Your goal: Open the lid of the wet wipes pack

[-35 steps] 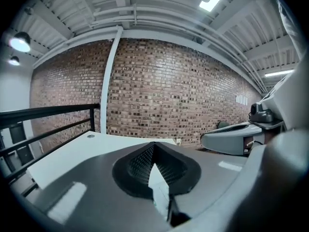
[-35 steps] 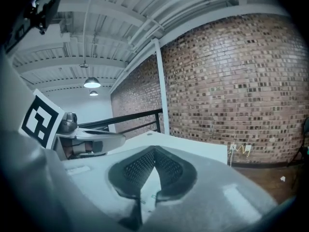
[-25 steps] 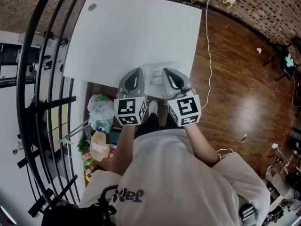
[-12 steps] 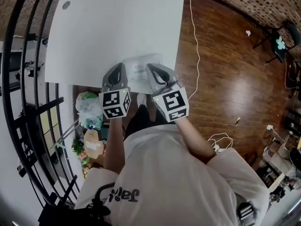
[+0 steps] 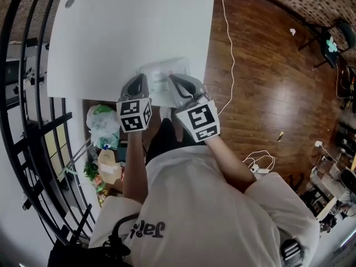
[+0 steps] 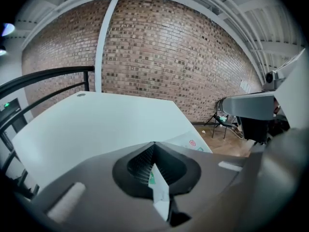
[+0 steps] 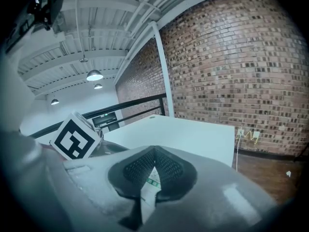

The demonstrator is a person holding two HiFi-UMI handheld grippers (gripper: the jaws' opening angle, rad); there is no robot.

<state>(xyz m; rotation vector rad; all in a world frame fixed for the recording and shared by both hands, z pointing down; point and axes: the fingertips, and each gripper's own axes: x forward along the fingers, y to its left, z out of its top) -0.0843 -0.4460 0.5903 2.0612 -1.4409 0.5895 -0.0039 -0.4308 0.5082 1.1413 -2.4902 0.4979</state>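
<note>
The surface [image 5: 128,32] is a smooth, matt white board. The wet wipes pack [image 5: 161,68] on it is thin, soft plastic film with a slight sheen, and its printed edge is creased where it shows between the black, ribbed, rubbery-looking fingers [image 6: 137,166]. The left gripper [image 5: 138,79] and right gripper [image 5: 172,79] have matt grey plastic shells, the floor [image 5: 261,77] is glossy varnished wood planks, the wall [image 6: 169,52] rough brick, the railing [image 5: 25,93] black painted metal, and the person's shirt [image 5: 206,204] white cloth.

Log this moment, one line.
left gripper: shut on wipes pack | right gripper: shut on wipes pack | pack: near edge of table
</note>
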